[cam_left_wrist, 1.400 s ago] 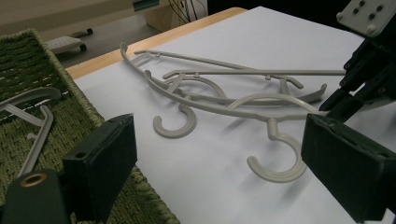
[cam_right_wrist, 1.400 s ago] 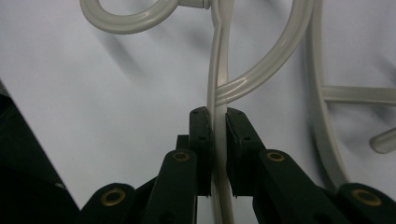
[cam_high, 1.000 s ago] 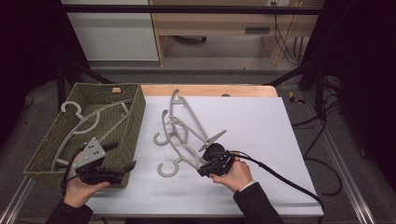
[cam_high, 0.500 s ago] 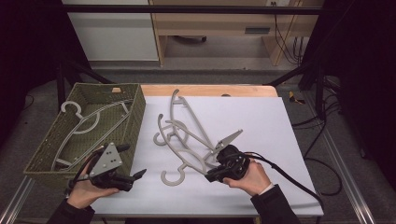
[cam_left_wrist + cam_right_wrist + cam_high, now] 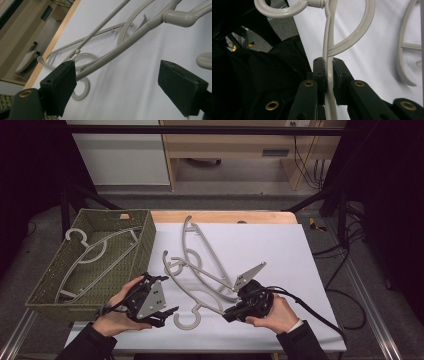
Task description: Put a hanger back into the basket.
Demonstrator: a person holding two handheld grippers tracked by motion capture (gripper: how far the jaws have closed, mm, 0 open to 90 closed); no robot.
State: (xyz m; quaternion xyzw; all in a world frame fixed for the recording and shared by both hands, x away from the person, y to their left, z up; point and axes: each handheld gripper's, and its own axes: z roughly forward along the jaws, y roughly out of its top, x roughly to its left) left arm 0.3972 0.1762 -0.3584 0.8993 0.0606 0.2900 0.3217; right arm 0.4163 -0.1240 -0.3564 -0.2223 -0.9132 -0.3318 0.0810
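- Hanger (image 5: pixel 200 292) lower centre, pinched by right gripper (image 5: pixel 231 316); likely bound for basket (image 5: pixel 145 240).
- Left gripper (image 5: pixel 167 312) spread, jaws just narrowing, empty; next: take hook end (image 5: pixel 186 319).

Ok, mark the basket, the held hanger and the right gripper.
basket (image 5: pixel 145 237), high view, right wall.
held hanger (image 5: pixel 328 53), right gripper view, bar above the pads.
right gripper (image 5: pixel 329 75), right gripper view, between its fingertips.

The left gripper (image 5: pixel 167 312) has moved away from the basket (image 5: pixel 47 292) rim onto the white desk (image 5: pixel 300 270), toward the hook of the nearest hanger (image 5: pixel 200 295); its jaws have just been closing slightly, nothing between them. The right gripper (image 5: pixel 229 316) has dragged that hanger nearer the desk's front edge.
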